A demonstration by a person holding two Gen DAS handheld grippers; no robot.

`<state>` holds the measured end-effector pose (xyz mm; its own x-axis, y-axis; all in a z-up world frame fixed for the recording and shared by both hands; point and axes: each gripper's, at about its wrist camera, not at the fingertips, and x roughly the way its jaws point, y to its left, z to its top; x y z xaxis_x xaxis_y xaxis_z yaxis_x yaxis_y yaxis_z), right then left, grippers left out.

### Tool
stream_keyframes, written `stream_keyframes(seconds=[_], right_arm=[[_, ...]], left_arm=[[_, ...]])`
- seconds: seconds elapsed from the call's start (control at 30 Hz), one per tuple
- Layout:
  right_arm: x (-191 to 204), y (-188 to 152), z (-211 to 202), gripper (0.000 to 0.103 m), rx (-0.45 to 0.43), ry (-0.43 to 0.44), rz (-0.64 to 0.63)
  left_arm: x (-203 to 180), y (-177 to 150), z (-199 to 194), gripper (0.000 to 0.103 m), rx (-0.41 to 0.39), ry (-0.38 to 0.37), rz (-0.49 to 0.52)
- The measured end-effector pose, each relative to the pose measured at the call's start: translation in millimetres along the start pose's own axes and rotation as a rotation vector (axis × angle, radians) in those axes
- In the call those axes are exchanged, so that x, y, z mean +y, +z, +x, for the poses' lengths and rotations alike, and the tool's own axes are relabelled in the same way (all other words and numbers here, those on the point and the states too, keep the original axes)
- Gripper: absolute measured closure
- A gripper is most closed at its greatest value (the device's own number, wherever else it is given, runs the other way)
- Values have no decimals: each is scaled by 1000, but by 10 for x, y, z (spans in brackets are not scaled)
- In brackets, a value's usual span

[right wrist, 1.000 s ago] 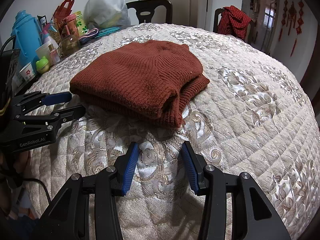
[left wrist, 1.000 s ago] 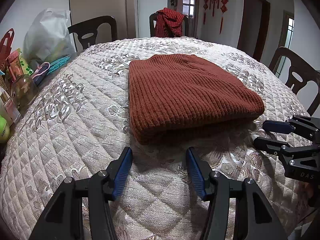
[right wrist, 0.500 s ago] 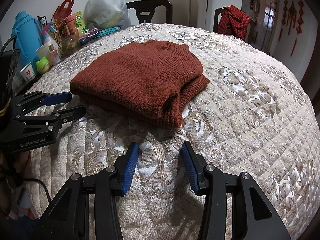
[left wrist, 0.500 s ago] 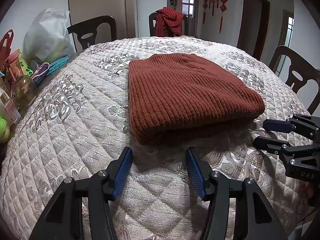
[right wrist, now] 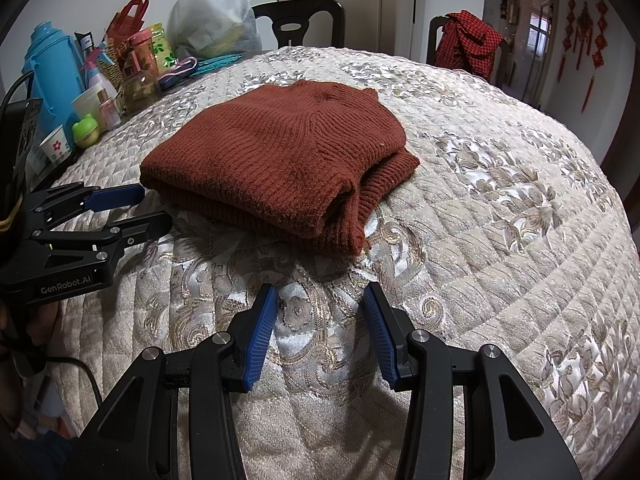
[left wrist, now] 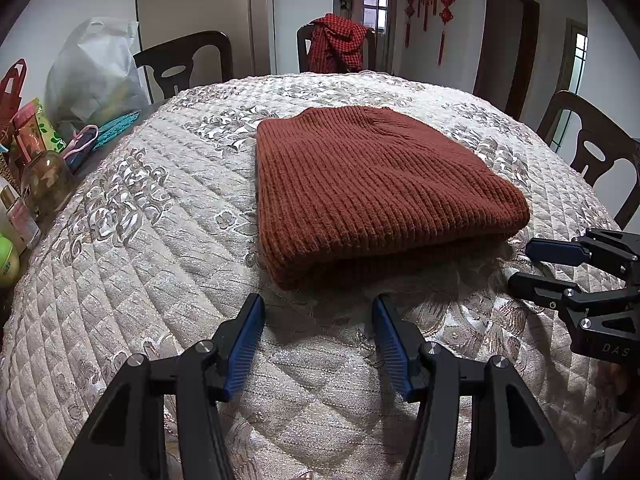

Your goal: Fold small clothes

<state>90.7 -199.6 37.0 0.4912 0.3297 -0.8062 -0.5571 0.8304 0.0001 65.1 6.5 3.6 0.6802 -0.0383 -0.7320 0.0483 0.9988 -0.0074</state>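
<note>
A rust-brown knit sweater (left wrist: pixel 372 188) lies folded in a thick rectangle on the quilted beige table cover (left wrist: pixel 152 248); it also shows in the right wrist view (right wrist: pixel 280 160). My left gripper (left wrist: pixel 318 308) is open and empty, just short of the sweater's near edge. It shows from the side in the right wrist view (right wrist: pixel 154 204), beside the sweater's left corner. My right gripper (right wrist: pixel 320 296) is open and empty, a little short of the sweater's folded end. It shows in the left wrist view (left wrist: pixel 518 262) at the sweater's right corner.
Bottles, a glass jar (right wrist: pixel 138 88), a blue thermos (right wrist: pixel 52 76), bags and a white plastic bag (right wrist: pixel 216 16) crowd the table's left edge. Dark wooden chairs (left wrist: pixel 592 152) ring the table; a red checked garment (left wrist: pixel 338 46) hangs on the far one.
</note>
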Motion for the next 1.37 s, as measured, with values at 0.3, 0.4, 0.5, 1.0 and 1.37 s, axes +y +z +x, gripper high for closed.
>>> stream_keyframes(seconds=[0.3,0.4,0.5,1.0,1.37], right_arm=[[7,0,1,57,0,1,1],[3,-1,2,57,0,1,1],[5,-1,1,57,0,2,1],[37,21,-8,57,-1,7,5],[20,13,-9,57,-1,8,5]], left_arm=[[1,1,0,44,0,0,0],[1,1,-1,44,0,0,0],[2,0,-2,44,0,-1,0],[-4,1,-2,44,1,0,0],[-2,3,-1,44,1,0,1]])
